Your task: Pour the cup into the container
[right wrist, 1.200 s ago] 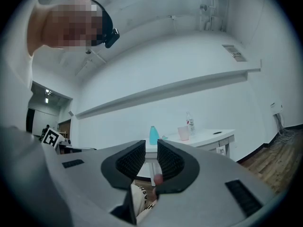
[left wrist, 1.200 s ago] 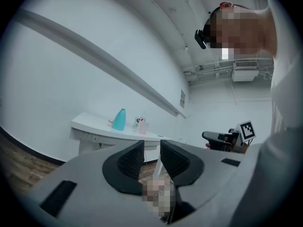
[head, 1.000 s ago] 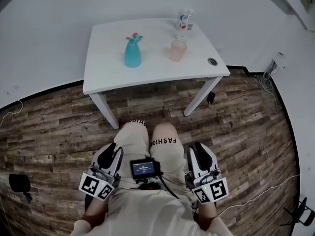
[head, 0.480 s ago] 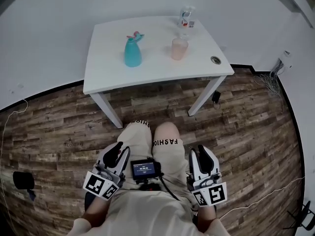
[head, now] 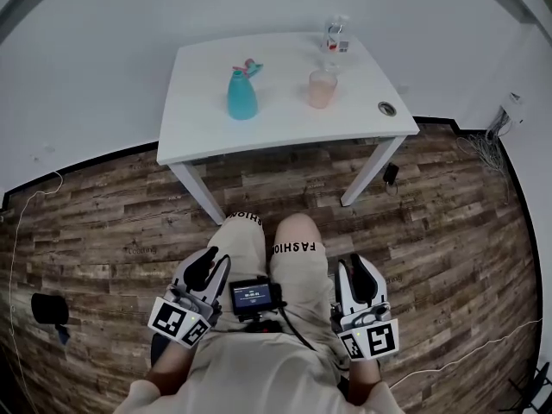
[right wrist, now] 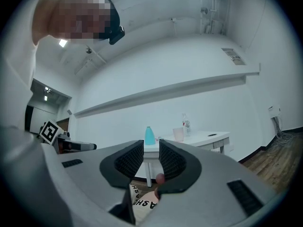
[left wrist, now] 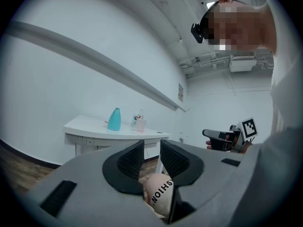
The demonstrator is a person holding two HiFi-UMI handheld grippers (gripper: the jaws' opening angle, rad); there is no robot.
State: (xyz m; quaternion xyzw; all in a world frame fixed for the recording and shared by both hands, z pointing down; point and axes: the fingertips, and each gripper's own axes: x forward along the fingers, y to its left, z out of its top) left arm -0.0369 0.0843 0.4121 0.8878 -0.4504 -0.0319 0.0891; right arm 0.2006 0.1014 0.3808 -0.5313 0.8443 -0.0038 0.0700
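head view — the translucent pink plastic cup (head: 322, 89) stands upright on the white tabletop (head: 198, 132), right of the teal bottle-shaped container (head: 242, 97) and well ahead of both tools. the right tool (head: 360, 267) is nearer it than the left tool (head: 207, 261).
left gripper view: jaws slightly apart, empty, pointing level.
right gripper view — likewise, with the cup just right of its line.

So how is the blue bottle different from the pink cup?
The blue bottle is teal and narrows to a small top; the pink cup is pale pink with a wide open mouth. The bottle is taller and stands left of the cup in the head view. Both stand upright on the white table.
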